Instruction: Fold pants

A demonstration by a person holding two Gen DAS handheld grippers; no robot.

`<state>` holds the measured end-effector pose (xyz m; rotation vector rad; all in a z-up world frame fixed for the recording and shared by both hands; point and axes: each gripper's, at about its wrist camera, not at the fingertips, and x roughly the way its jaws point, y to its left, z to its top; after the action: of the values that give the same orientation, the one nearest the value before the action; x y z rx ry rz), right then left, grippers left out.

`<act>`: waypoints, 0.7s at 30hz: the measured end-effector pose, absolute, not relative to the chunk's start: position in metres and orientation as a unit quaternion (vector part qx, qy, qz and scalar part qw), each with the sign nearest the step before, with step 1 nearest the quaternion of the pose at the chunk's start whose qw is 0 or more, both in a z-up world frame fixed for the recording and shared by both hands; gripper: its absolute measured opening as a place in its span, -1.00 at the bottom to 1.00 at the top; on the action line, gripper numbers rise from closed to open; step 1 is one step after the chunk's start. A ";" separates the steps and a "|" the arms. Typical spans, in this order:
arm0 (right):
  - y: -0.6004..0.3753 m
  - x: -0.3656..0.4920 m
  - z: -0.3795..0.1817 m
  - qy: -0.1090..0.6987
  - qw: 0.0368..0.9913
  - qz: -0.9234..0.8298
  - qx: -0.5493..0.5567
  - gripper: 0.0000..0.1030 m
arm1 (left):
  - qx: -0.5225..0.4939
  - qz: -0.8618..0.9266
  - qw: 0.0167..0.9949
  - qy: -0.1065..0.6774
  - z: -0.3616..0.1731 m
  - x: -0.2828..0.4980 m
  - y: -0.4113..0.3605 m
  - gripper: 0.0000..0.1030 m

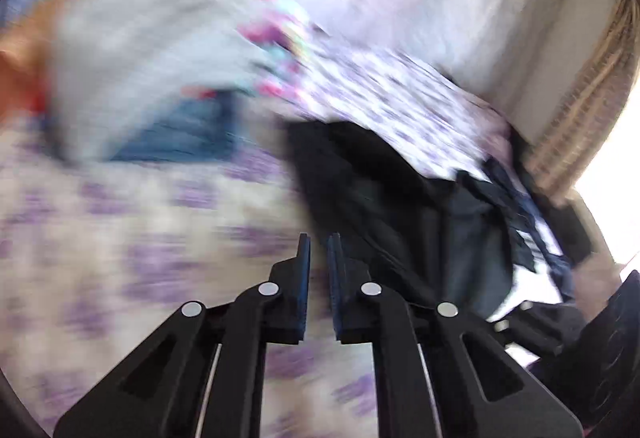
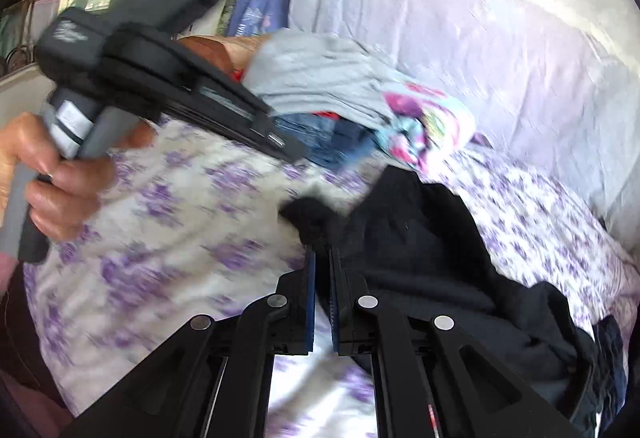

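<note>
Item: black pants (image 2: 420, 238), lying crumpled on a bed with a purple-flowered sheet (image 2: 168, 222), toward its right side and below the pale pillows (image 2: 460, 18).

Right gripper (image 2: 323, 258): jaws drawn nearly together on the near corner of the pants; dark cloth bunches at the fingertips (image 2: 312, 262), so it appears pinched there, though blur leaves this a judgement.

Left gripper (image 1: 319, 250): jaws nearly shut with only a narrow slit between them; nothing visible in the slit, flowered sheet showing behind it.

Key relation: from the left gripper the pants (image 1: 380, 198) lie ahead and to the right, their edge just beside the right finger but not between the pads. The long axis appears to run from that near corner away toward the bed's right edge. The right hand is the nearer one, already at the cloth.

Views: the right wrist view shows a hand (image 2: 60, 182) holding the left gripper's handle above the sheet, clear of the pants. The left wrist view, heavily blurred, shows the pants' far end and a pile of other clothes (image 1: 152, 70) beyond.
</note>
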<state>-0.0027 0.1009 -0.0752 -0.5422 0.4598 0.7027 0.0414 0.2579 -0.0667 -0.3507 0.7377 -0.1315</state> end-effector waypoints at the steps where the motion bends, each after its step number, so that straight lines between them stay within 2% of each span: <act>1: 0.108 -0.007 -0.077 0.225 0.873 0.353 -0.251 -0.88 | -0.167 -0.044 0.918 0.356 -0.065 0.028 0.269 -0.84; 5: 0.135 -0.029 -0.089 0.231 0.854 0.393 -0.250 -0.88 | -0.188 -0.011 0.903 0.386 -0.082 -0.005 0.297 -0.84; 7: 0.135 -0.037 -0.089 0.226 0.854 0.400 -0.243 -0.88 | -0.229 -0.051 0.880 0.413 -0.098 -0.006 0.294 -0.81; 8: 0.130 -0.038 -0.087 0.228 0.856 0.399 -0.235 -0.88 | -0.246 -0.076 0.870 0.421 -0.103 -0.004 0.288 -0.64; 9: 0.125 -0.039 -0.085 0.229 0.858 0.399 -0.229 -0.88 | -0.265 -0.108 0.857 0.429 -0.107 0.000 0.281 -0.16; 10: 0.118 -0.039 -0.081 0.230 0.861 0.397 -0.221 -0.88 | -0.281 -0.135 0.843 0.438 -0.113 0.003 0.276 0.14; 11: 0.113 -0.041 -0.078 0.228 0.864 0.392 -0.217 -0.88 | -0.289 -0.140 0.838 0.442 -0.119 0.006 0.270 0.55; 12: 0.108 -0.042 -0.075 0.227 0.868 0.386 -0.215 -0.88 | -0.293 -0.142 0.835 0.444 -0.122 0.011 0.264 0.69; 17: 0.094 -0.050 -0.072 0.201 0.883 0.353 -0.237 -0.88 | -0.372 -0.226 0.787 0.437 -0.126 0.036 0.251 0.68; 21: 0.089 -0.052 -0.074 0.205 0.880 0.361 -0.230 -0.89 | -0.385 -0.243 0.784 0.422 -0.118 0.031 0.255 0.68</act>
<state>-0.0525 0.0894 -0.0739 -0.4792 0.4272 0.7513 0.0308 0.2546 -0.1184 -0.8314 0.9108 -0.5235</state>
